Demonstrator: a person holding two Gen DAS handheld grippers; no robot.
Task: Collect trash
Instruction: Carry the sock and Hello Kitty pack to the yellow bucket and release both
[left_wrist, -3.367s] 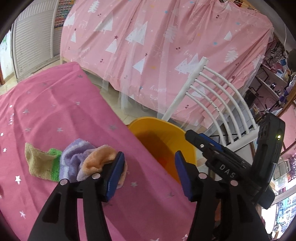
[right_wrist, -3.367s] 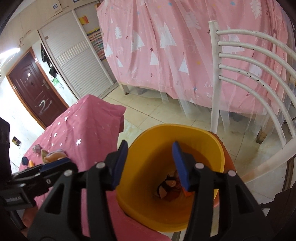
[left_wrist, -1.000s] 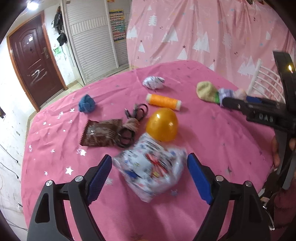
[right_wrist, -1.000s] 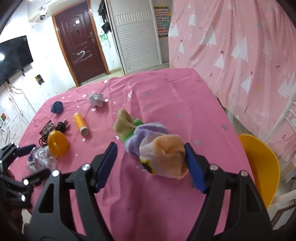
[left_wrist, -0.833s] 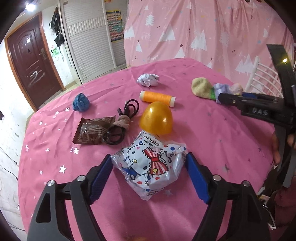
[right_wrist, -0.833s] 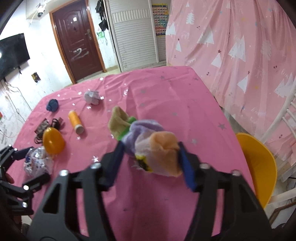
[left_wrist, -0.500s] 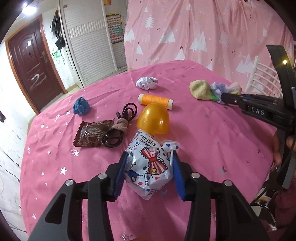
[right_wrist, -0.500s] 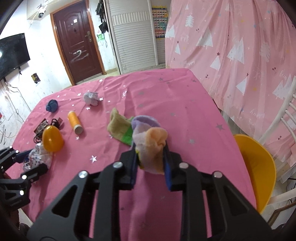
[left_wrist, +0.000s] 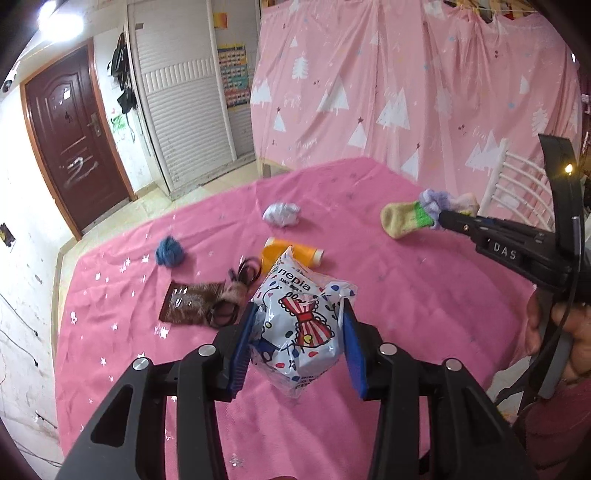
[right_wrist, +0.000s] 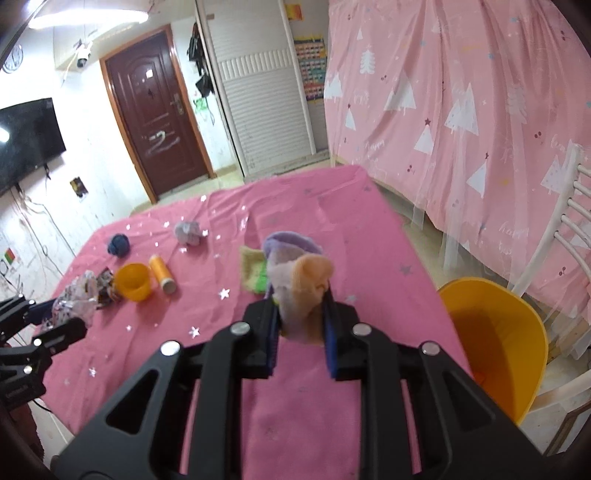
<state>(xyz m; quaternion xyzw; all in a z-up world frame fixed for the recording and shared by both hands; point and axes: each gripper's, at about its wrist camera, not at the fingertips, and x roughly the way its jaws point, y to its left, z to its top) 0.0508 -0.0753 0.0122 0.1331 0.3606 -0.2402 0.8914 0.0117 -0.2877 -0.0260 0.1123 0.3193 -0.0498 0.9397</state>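
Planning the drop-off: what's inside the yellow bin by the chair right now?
In the right wrist view, the yellow bin shows only a shaded orange inner wall. Its bottom is hidden behind the near rim, so any contents can't be seen.

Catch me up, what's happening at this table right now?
A person is clearing trash off the pink table, one tool in each hand. The left hand-held gripper is shut on a printed tissue pack, lifted off the cloth. The right hand-held gripper is shut on a striped sock. The yellow bin stands beside the table, by the white chair. A thread spool, yellow cup, brown wrapper and crumpled paper lie on the table.
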